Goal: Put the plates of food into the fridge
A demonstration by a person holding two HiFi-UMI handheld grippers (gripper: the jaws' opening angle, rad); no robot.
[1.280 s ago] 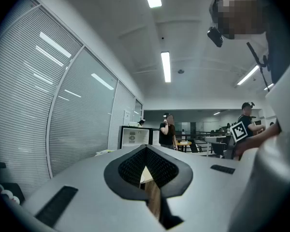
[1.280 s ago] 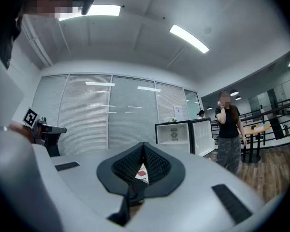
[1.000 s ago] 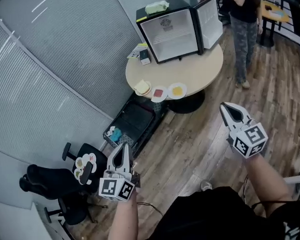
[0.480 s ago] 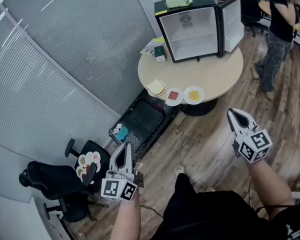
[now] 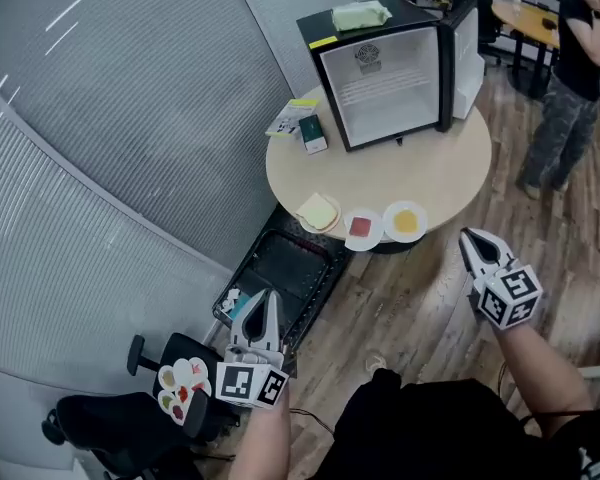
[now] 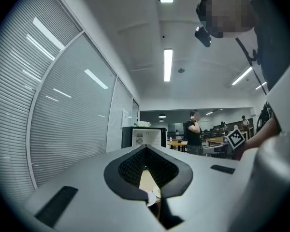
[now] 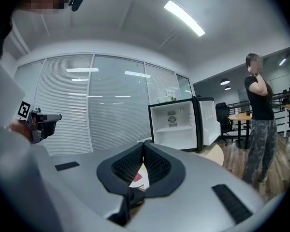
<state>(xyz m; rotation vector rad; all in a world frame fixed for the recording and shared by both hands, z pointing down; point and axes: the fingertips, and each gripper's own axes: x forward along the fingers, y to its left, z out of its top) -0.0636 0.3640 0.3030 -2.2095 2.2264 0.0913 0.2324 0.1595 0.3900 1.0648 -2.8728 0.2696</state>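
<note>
Bystander [image 5: 578, 68] is cut off at the head view's top right; office chair [image 5: 110, 433] is cropped bottom left. Food is hard to identify. Three plates in a row at the round table's [image 5: 450, 168] near edge: sandwich plate [image 5: 319, 212], red-food plate [image 5: 362, 228], yellow-food plate [image 5: 405, 221]. One mini fridge [image 5: 385, 83] stands behind, door open. Two grippers over the floor: left gripper [image 5: 263, 298] and right gripper [image 5: 470, 236], jaws pinched together, empty.

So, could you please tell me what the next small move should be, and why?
Probably bring the right tongs forward to the plate of yellow food and open them. They and the left tongs are shut, empty and short of the table; the fridge stands open.
</note>
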